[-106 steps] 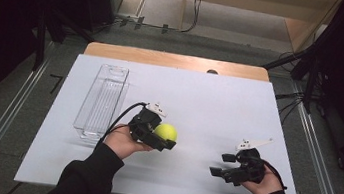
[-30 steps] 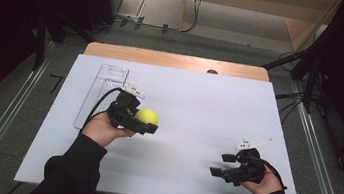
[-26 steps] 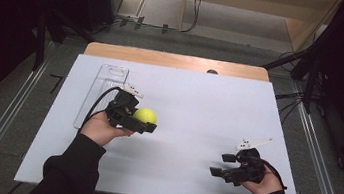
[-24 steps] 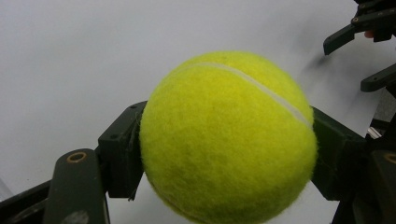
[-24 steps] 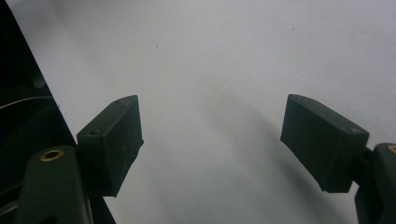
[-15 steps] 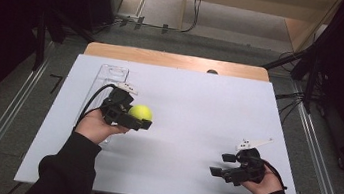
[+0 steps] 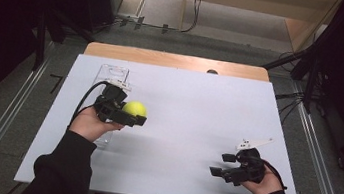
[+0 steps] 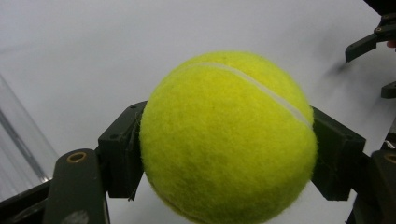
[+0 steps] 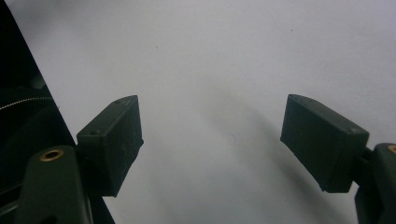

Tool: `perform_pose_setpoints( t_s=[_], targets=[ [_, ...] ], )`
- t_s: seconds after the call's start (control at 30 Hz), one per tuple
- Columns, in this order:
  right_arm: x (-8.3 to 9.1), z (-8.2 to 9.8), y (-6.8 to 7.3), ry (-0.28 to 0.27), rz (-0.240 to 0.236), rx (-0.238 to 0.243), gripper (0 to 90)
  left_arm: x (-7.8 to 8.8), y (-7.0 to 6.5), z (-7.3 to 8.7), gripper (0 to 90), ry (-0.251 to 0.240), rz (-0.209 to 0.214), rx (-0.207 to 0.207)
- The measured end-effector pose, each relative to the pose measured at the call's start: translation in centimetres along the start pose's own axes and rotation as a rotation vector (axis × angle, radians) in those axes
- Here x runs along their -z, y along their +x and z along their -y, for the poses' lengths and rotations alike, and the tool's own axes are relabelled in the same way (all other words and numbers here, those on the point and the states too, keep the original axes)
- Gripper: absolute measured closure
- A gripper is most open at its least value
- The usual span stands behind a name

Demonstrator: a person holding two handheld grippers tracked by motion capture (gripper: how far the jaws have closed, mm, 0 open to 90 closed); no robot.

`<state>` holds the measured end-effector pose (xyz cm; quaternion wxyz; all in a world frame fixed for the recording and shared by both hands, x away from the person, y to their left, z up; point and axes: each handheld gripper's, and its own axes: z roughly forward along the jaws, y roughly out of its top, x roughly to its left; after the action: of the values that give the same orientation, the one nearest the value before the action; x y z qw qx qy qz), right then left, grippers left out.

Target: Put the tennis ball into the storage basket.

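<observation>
A yellow tennis ball (image 7: 135,109) (image 8: 229,140) sits between the jaws of my left gripper (image 7: 133,113), which is shut on it and held above the white table (image 7: 199,105) at the left. In the left gripper view both pads press on the ball's sides. A clear plastic tube container (image 7: 112,75) lies just behind and under that hand, partly hidden by it. My right gripper (image 7: 222,165) (image 9: 212,144) rests low near the table's front right, jaws open with nothing between them, pointing left.
The white table top ends at a wooden strip (image 7: 175,60) along the far edge. Metal rails (image 7: 315,146) run along both sides on the floor. The right gripper's jaws (image 8: 373,42) show far off in the left gripper view.
My left gripper, still shut on the ball, has moved left and slightly away, over the clear container. The right gripper has stayed where it was.
</observation>
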<state>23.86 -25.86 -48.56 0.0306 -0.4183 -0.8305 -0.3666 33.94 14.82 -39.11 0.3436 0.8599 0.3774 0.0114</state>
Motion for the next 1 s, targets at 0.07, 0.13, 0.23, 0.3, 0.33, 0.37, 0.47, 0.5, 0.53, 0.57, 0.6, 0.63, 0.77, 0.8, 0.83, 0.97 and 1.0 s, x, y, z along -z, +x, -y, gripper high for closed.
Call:
perform_pose_setpoints(
  t_s=[0.07, 0.13, 0.23, 0.3, 0.33, 0.37, 0.47, 0.5, 0.53, 0.57, 0.6, 0.63, 0.77, 0.8, 0.83, 0.97, 1.0],
  targets=[
    [0.0, 0.0, 0.0, 0.0, 0.0, 0.0, 18.6, 0.1, 0.2, 0.0, 26.4, 0.001, -0.005, 0.001],
    [0.0, 0.0, 0.0, 0.001, -0.002, -0.001, 18.6, 0.3, 0.4, 0.1, 26.4, 0.003, -0.015, 0.005],
    [0.0, 0.0, 0.0, 0.001, -0.002, -0.001, 18.6, 0.5, 0.6, 0.2, 26.4, 0.002, -0.028, 0.011],
    [0.0, 0.0, 0.0, 0.001, -0.001, -0.001, 18.6, 0.6, 0.7, 0.2, 26.4, 0.0, -0.035, 0.01],
    [0.0, 0.0, 0.0, 0.001, -0.001, -0.001, 18.6, 0.7, 0.8, 0.2, 26.4, -0.002, -0.034, 0.012],
    [0.0, 0.0, 0.0, 0.001, -0.001, -0.001, 18.6, 0.8, 0.9, 0.2, 26.4, -0.003, -0.039, 0.014],
    [0.0, 0.0, 0.0, 0.002, -0.001, -0.002, 18.6, 1.1, 1.1, 0.3, 26.4, -0.007, -0.043, 0.03],
    [0.0, 0.0, 0.0, 0.001, -0.001, -0.001, 18.6, 1.1, 1.2, 0.3, 26.4, -0.008, -0.046, 0.031],
    [0.0, 0.0, 0.0, 0.001, -0.002, -0.001, 18.6, 1.2, 1.3, 0.3, 26.4, -0.009, -0.049, 0.037],
    [0.0, 0.0, 0.0, 0.001, -0.001, -0.001, 18.6, 1.3, 1.4, 0.3, 26.4, -0.009, -0.052, 0.041],
    [0.0, 0.0, 0.0, 0.001, -0.001, -0.001, 18.6, 1.4, 1.5, 0.4, 26.4, -0.011, -0.055, 0.041],
    [0.0, 0.0, 0.0, 0.001, -0.002, 0.0, 18.6, 1.4, 1.6, 0.4, 26.4, -0.013, -0.057, 0.046],
    [0.0, 0.0, 0.0, 0.001, -0.002, -0.001, 18.6, 1.8, 1.9, 0.5, 26.4, -0.021, -0.07, 0.056],
    [0.0, 0.0, 0.0, 0.001, -0.002, -0.001, 18.6, 1.9, 2.0, 0.5, 26.4, -0.019, -0.075, 0.054],
    [0.0, 0.0, 0.0, 0.001, -0.002, -0.002, 18.6, 2.0, 2.1, 0.5, 26.4, -0.022, -0.072, 0.058],
    [0.0, 0.0, 0.0, 0.003, -0.001, -0.004, 18.6, 2.2, 2.4, 0.6, 26.4, -0.02, -0.09, 0.068],
    [0.0, 0.0, 0.0, 0.003, -0.001, -0.003, 18.6, 2.2, 2.5, 0.6, 26.4, -0.023, -0.094, 0.071]
  ],
)
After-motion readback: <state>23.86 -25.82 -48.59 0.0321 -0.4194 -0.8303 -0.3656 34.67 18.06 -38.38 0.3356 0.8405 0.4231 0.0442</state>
